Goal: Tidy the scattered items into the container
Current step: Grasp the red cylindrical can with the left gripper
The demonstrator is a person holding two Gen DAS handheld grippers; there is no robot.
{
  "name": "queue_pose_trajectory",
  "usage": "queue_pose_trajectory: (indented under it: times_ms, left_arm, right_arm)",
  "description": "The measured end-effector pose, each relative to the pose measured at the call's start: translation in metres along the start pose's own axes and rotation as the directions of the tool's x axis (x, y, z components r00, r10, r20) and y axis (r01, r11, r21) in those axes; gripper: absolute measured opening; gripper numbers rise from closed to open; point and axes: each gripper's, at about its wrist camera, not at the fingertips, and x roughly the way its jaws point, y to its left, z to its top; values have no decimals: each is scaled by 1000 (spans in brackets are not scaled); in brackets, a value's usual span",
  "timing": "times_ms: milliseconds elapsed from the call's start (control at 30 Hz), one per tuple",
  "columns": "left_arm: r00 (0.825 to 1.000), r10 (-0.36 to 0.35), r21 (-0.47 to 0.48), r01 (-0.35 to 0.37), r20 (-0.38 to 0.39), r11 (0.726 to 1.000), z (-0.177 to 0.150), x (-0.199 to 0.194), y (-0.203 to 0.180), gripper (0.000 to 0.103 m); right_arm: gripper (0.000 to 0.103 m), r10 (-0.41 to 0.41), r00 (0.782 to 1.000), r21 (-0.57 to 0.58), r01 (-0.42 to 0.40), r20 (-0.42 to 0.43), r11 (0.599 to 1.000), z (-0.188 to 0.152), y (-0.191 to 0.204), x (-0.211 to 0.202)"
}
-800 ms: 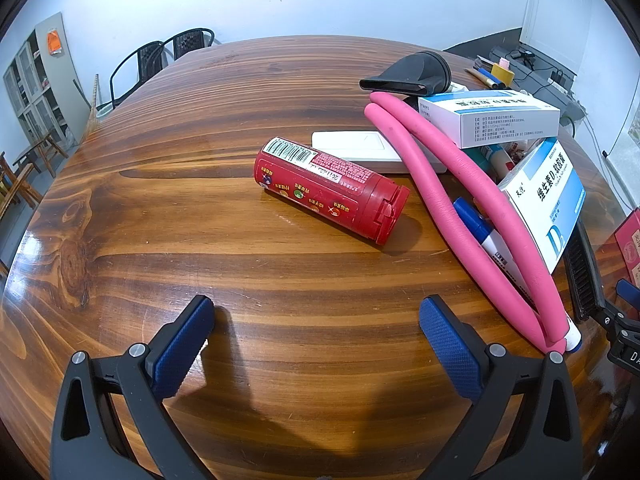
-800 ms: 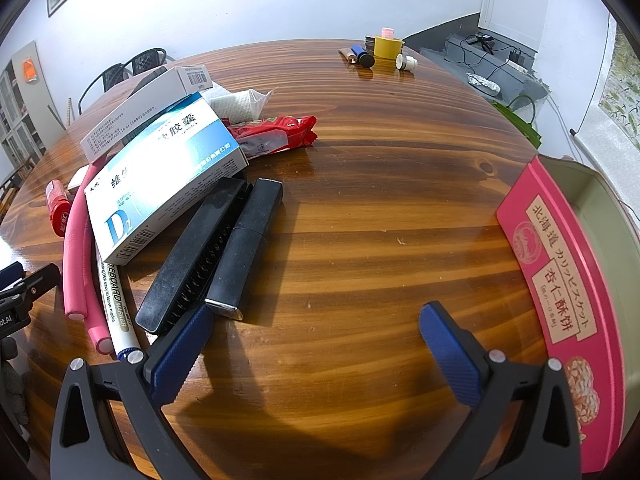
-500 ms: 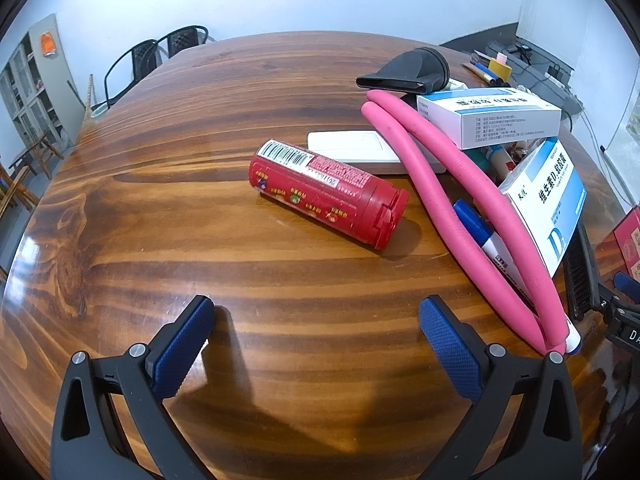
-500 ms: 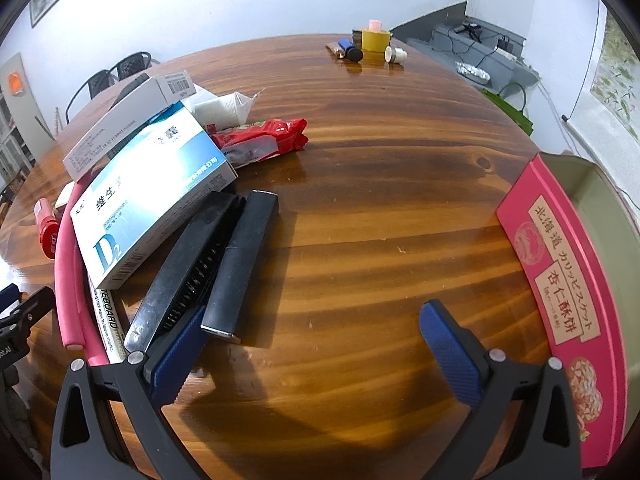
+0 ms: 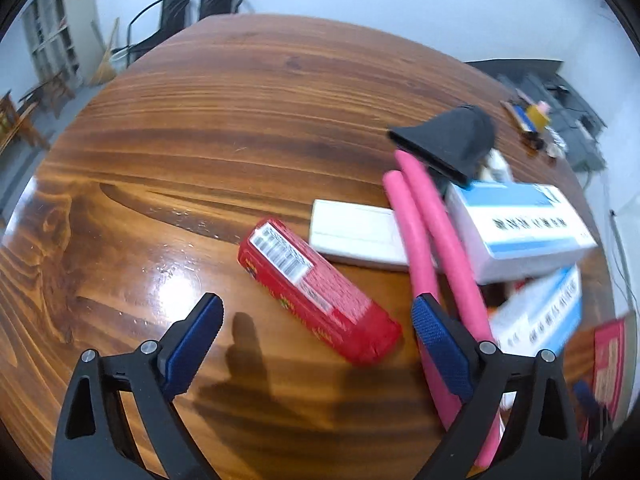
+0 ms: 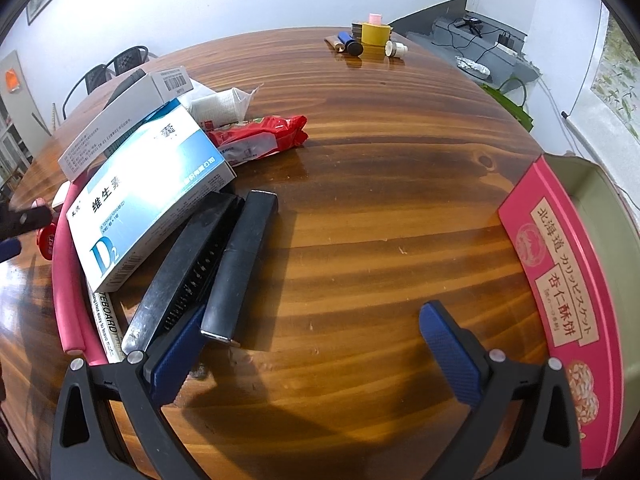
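Note:
A red tube (image 5: 316, 292) with a barcode label lies on the wooden table (image 5: 208, 120). My left gripper (image 5: 316, 312) is open, and the tube's near end lies between its blue fingertips, untouched. Beside the tube are a pink foam rod (image 5: 436, 240), a flat white box (image 5: 356, 232), a black nozzle (image 5: 448, 140) and blue-and-white medicine boxes (image 5: 520, 224). My right gripper (image 6: 316, 320) is open over bare wood; its left fingertip is next to a black comb (image 6: 188, 264) and a black bar (image 6: 244, 264). The pink biscuit tin (image 6: 560, 280) stands open at the right.
A large vitamin box (image 6: 148, 192), a red wrapper (image 6: 260, 136), a white packet (image 6: 220, 102) and a whiteboard marker (image 6: 107, 324) crowd the left of the right wrist view. Small bottles and a yellow tape roll (image 6: 374, 34) sit at the table's far edge. Chairs (image 5: 188, 4) stand beyond.
My left gripper has moved forward and turned, so the red tube now lies between its fingertips. My right gripper has crept forward and left toward the black comb and bar.

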Motion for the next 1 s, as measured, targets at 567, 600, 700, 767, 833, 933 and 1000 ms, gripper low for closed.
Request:
queue_pose_trajectory:
  times_ms: [567, 600, 700, 767, 833, 933, 1000]
  left_arm:
    - [996, 87, 80, -85, -22, 993, -21, 4, 32, 88]
    - [996, 82, 85, -80, -20, 993, -14, 2, 36, 82]
    - [998, 55, 131, -54, -6, 990, -10, -1, 29, 61]
    - [999, 33, 166, -32, 1, 986, -7, -1, 21, 42]
    - [1000, 20, 194, -20, -1, 981, -4, 0, 17, 34]
    - [1000, 18, 199, -19, 5, 980, -8, -4, 14, 34]
    - [1000, 7, 210, -7, 1, 978, -2, -2, 17, 34]
  right_arm:
    - [103, 11, 999, -18, -11, -32, 1000, 7, -1, 3]
    - [103, 11, 999, -19, -12, -44, 1000, 9, -1, 4]
    - [103, 9, 997, -16, -10, -74, 1000, 15, -3, 8]
    - [103, 6, 996, -12, -7, -88, 1000, 20, -5, 10]
    - [103, 4, 996, -13, -5, -95, 1000, 22, -5, 11]
    - [101, 4, 995, -15, -6, -98, 1000, 24, -6, 11]
    - [100, 5, 995, -13, -7, -103, 1000, 24, -7, 10]
